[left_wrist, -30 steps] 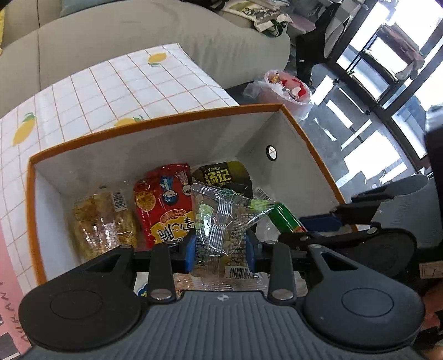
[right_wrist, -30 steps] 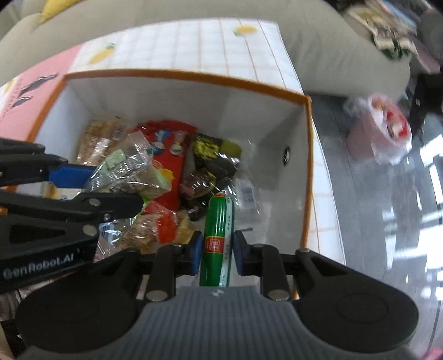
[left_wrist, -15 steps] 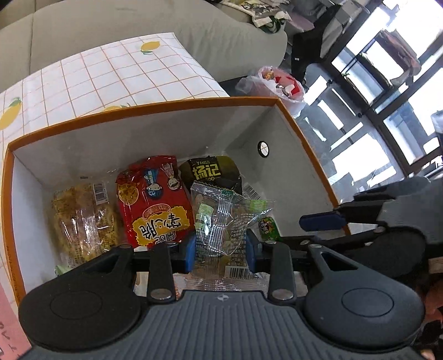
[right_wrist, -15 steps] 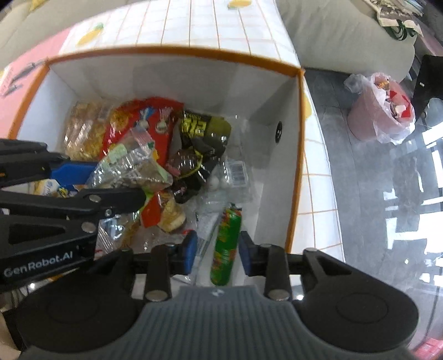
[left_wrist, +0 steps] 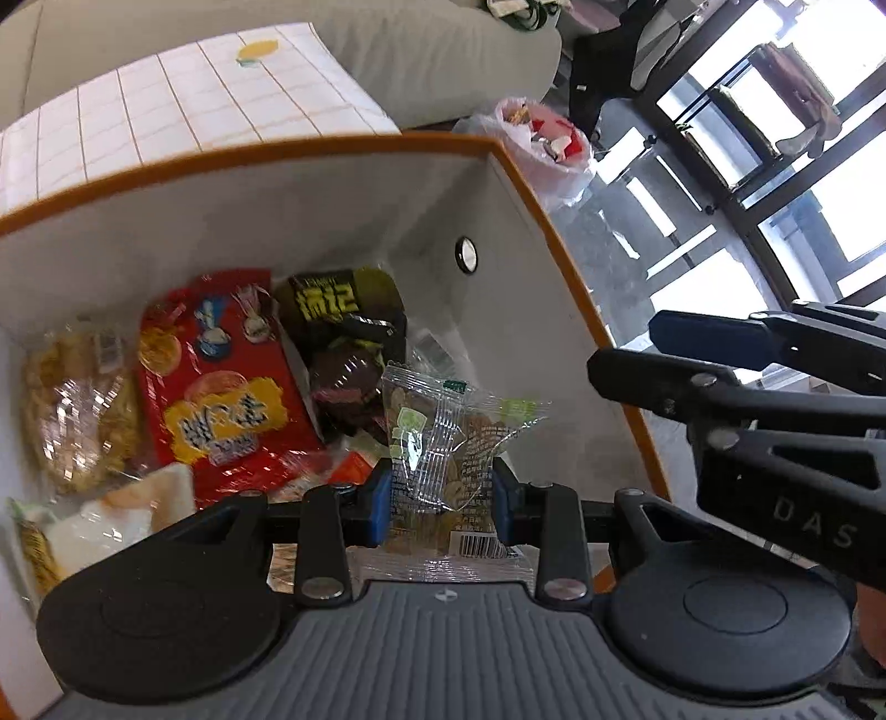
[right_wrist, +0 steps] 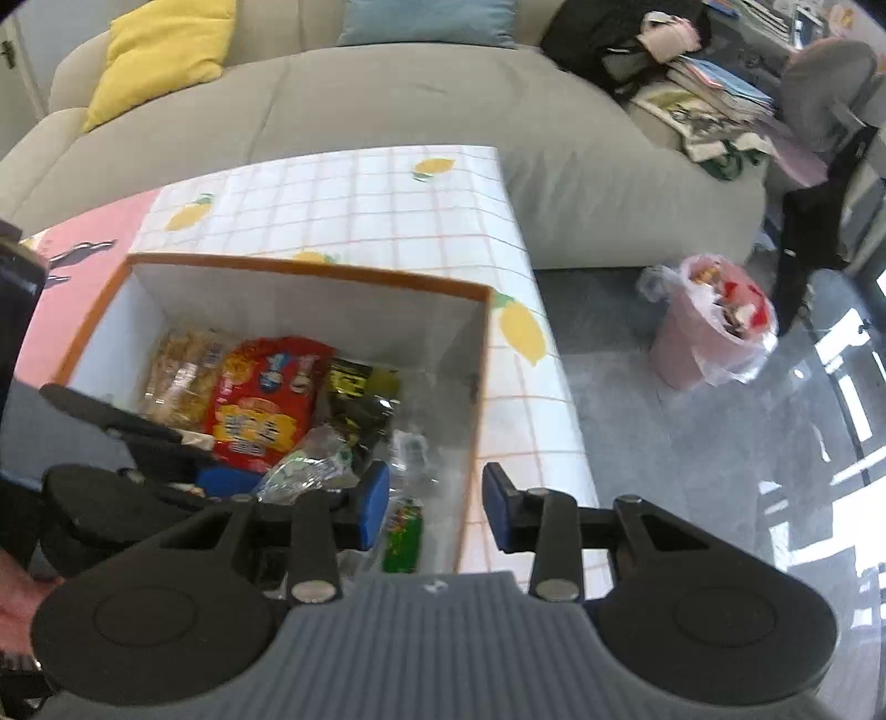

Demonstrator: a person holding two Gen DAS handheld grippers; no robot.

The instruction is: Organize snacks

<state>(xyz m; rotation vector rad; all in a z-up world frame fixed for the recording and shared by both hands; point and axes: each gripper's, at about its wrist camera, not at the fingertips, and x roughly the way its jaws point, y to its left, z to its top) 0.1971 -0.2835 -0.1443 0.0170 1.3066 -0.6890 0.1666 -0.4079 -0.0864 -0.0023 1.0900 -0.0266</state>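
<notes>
A white box with an orange rim [left_wrist: 277, 149] holds several snacks: a red bag [left_wrist: 216, 382], a black-and-yellow packet [left_wrist: 338, 304] and a yellow pack [left_wrist: 77, 404]. My left gripper [left_wrist: 440, 498] is shut on a clear snack packet [left_wrist: 443, 443], held over the box's right half. My right gripper [right_wrist: 434, 507] hangs above the box's near right corner. Its jaws are opening and nothing is between them. A green stick pack [right_wrist: 403, 534] lies in the box below it. From the left wrist view, the right gripper [left_wrist: 623, 346] sits just outside the right wall.
The box stands on a white checked tablecloth with lemons [right_wrist: 354, 199], with a pink mat [right_wrist: 83, 260] to its left. A grey sofa [right_wrist: 387, 94] with a yellow cushion [right_wrist: 160, 50] is behind. A pink bin with a plastic bag [right_wrist: 714, 327] stands on the floor at right.
My right gripper let go of the green stick pack, which now lies in the box, then rose and drew back. My left gripper sank toward the box's right side with the clear packet.
</notes>
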